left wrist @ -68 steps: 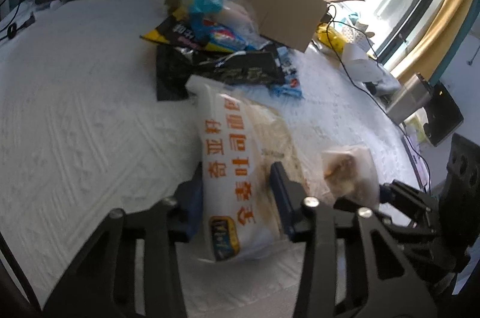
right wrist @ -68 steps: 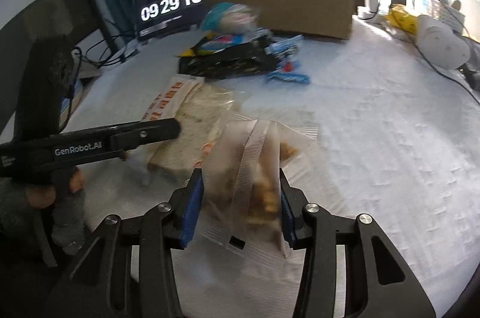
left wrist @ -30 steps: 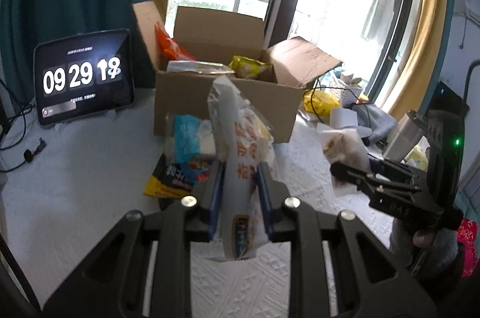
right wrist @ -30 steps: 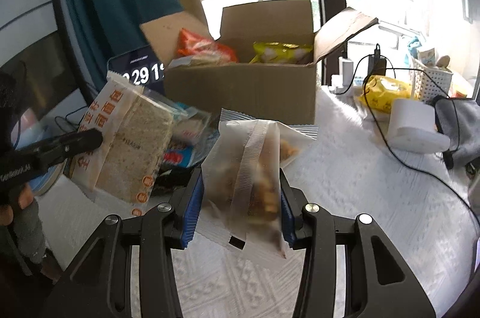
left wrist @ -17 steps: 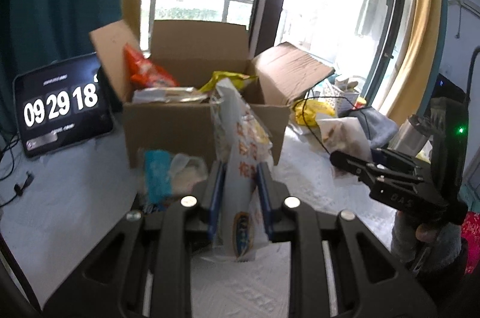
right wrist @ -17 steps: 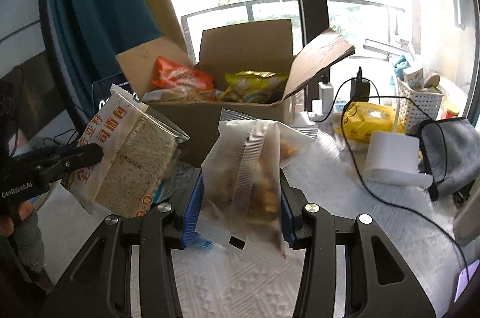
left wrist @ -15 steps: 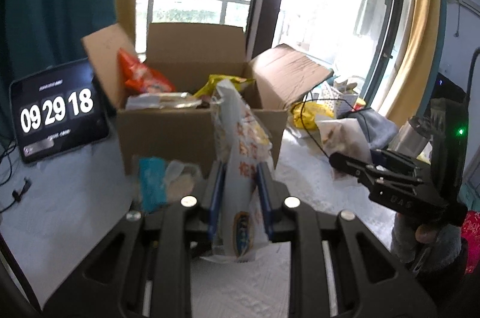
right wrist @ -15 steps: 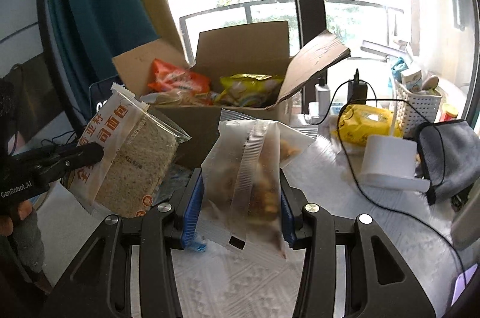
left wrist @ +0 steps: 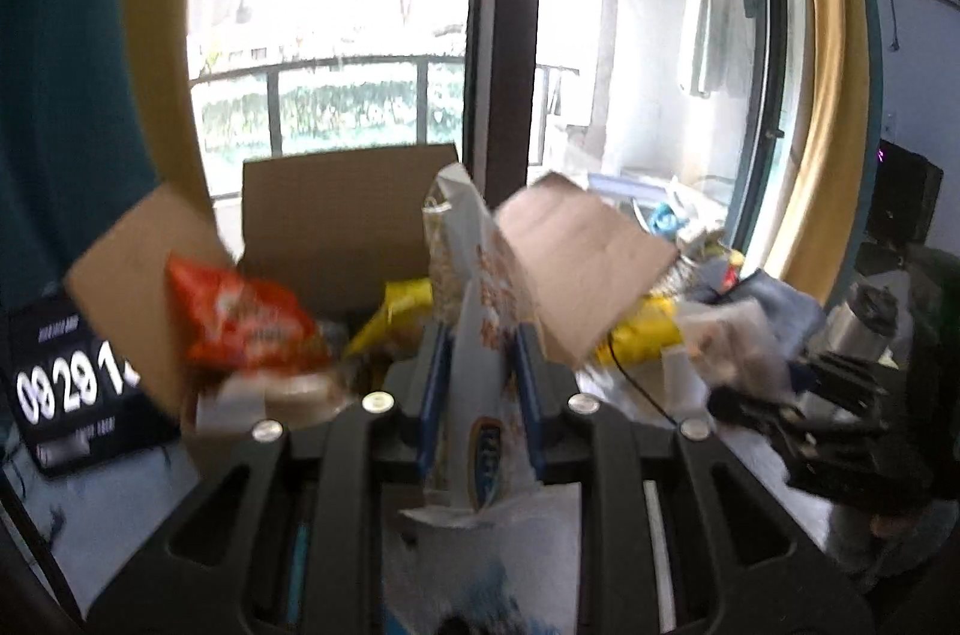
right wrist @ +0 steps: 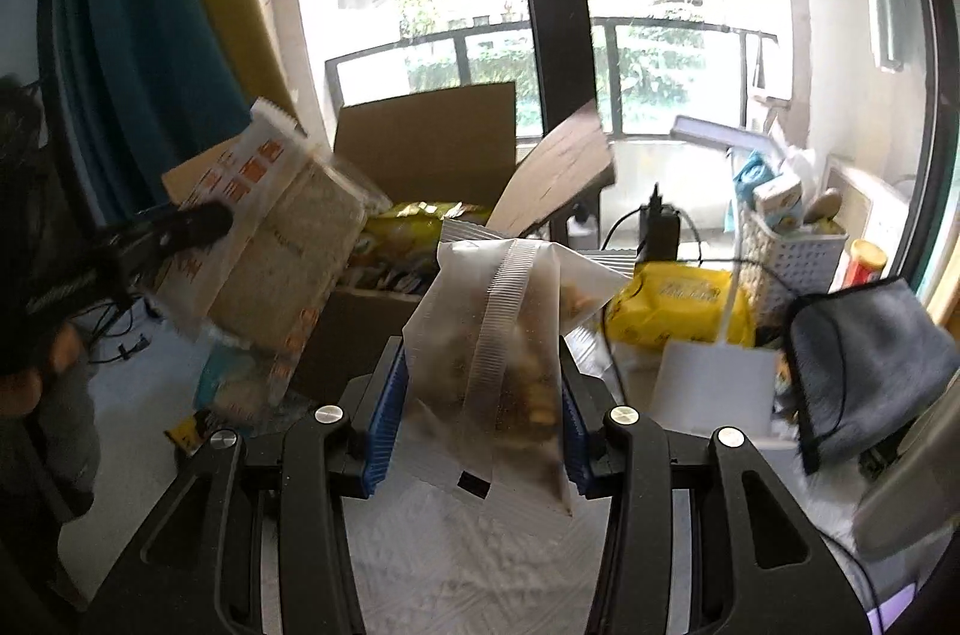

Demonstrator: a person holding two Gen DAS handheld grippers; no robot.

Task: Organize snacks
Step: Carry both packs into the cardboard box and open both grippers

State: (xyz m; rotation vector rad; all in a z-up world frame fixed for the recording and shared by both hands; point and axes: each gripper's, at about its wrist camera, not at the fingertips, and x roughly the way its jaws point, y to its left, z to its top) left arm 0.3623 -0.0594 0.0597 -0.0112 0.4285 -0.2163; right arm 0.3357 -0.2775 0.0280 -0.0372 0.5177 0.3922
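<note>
Left tool (left wrist: 477, 383) pinches bread pack (left wrist: 474, 335), right tool (right wrist: 483, 410) pinches frosted pouch (right wrist: 504, 335); either may snag box flap (left wrist: 579, 269).

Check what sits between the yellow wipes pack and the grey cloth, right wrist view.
A white plastic basket with small items stands between the yellow wipes pack and the grey cloth, towards the back; right wrist view.

Black tongs (right wrist: 480, 425) with blue pads (right wrist: 384, 425) and silver screws (right wrist: 332, 415).

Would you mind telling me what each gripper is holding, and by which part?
The left gripper pinches the bread bag near its lower end. The right gripper clamps the frosted snack pouch across its lower half.
</note>
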